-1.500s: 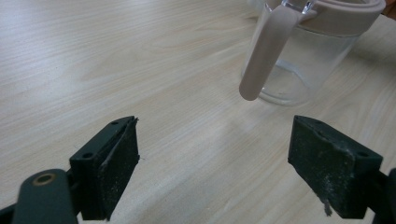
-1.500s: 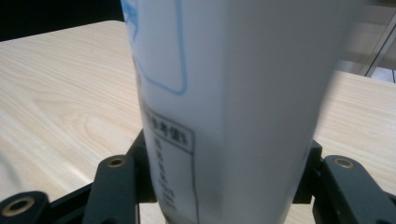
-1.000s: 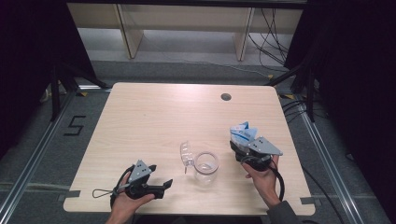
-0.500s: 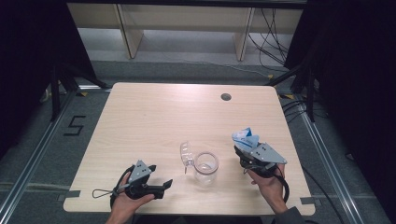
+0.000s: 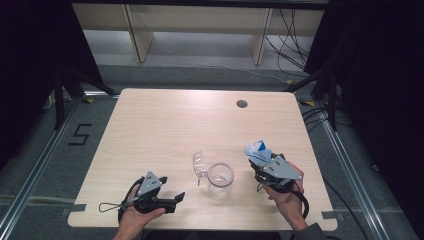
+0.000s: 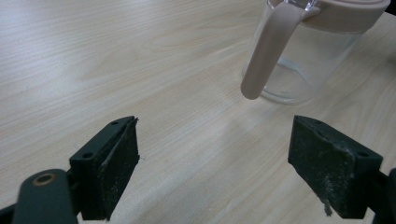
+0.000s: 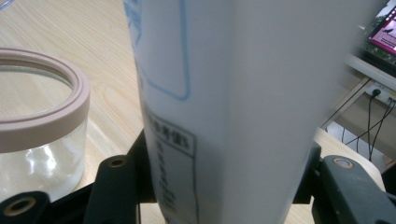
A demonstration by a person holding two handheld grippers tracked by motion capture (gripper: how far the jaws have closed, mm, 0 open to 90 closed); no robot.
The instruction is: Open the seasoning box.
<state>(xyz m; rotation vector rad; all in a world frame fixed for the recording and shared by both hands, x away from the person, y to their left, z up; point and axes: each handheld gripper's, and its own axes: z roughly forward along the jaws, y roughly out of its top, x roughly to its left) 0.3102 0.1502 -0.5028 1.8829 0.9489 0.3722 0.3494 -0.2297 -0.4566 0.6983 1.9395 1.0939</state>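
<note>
The right hand-held gripper [image 5: 261, 161] is clamped on a white carton with blue print [image 5: 257, 149], its black jaws pressing the carton's two sides in the right gripper view [image 7: 224, 93]. Compared with a second ago, this hand has drifted a little toward 3 o'clock, away from the clear glass jar with a pale pink rim [image 5: 221, 179], and the carton now stands just beside the jar at its 2 o'clock rather than over it. My reading is that the carton is being carried clear of the jar, so either a pour is finished or the approach is being reset; the jar looks empty, which suggests the latter.

The left hand-held gripper [image 5: 175, 198] rests low at 7 o'clock of the jar, jaws spread wide with nothing between them [image 6: 215, 177], unmoved.

The carton is tall, smooth and matte, with a blue-outlined panel and small dark text on its face. The jar sits on the light wooden surface [image 5: 165, 130] near its front edge; its transparent hinged lid [image 5: 200, 164] stands open at 10 o'clock, a pink clasp hanging from the rim.
</note>
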